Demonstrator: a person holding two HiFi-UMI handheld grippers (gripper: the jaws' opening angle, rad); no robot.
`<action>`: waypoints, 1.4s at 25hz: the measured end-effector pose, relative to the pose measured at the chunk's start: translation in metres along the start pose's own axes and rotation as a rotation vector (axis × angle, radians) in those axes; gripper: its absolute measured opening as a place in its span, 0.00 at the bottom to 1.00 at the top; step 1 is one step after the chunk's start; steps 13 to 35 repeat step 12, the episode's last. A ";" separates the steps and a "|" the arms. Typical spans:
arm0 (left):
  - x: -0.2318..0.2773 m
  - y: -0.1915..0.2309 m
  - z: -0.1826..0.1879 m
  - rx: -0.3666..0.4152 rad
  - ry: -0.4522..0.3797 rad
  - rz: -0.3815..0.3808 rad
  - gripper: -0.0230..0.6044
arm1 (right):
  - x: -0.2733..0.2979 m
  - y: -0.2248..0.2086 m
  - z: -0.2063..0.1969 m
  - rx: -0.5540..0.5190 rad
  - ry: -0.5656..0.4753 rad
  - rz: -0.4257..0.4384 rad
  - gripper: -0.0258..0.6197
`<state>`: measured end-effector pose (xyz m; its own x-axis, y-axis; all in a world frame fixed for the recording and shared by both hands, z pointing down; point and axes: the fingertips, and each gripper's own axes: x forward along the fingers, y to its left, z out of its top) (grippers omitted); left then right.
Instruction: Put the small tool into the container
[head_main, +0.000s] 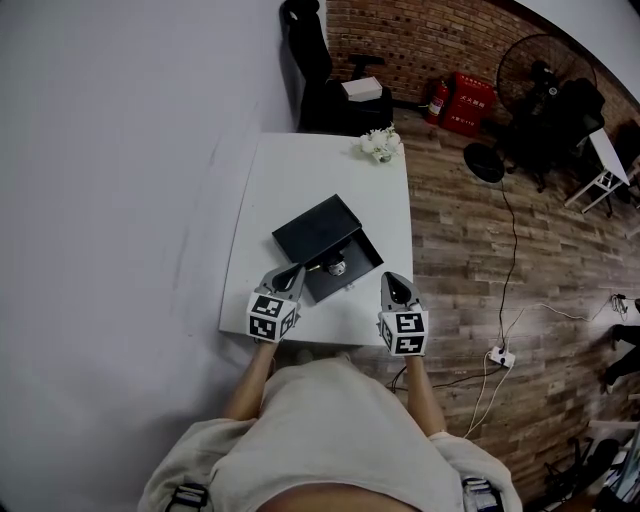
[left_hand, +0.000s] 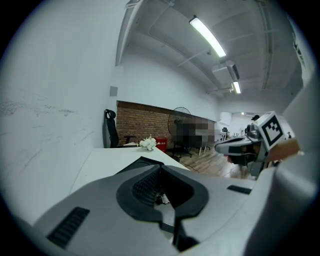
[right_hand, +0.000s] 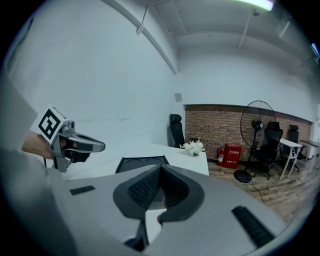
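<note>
Left gripper and right gripper hover at the desk's 6 o'clock edge, my jaws together on nothing, small tool already lying in the black container's 6 o'clock part, so either placed or awaiting pickup.

White table with some white flowers at the far end, black office chair behind it. Brick wall, standing fan, fire extinguisher, and a power strip on the wood floor.
</note>
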<state>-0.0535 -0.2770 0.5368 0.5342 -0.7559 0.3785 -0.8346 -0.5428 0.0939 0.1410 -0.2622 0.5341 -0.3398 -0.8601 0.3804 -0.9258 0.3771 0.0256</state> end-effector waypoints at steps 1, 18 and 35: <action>0.000 0.000 0.000 -0.001 0.001 0.000 0.05 | 0.000 0.000 -0.001 -0.001 0.003 0.000 0.04; 0.007 0.009 -0.002 -0.007 0.003 -0.009 0.05 | 0.013 0.009 -0.003 -0.011 0.016 0.007 0.04; 0.007 0.009 -0.002 -0.007 0.003 -0.009 0.05 | 0.013 0.009 -0.003 -0.011 0.016 0.007 0.04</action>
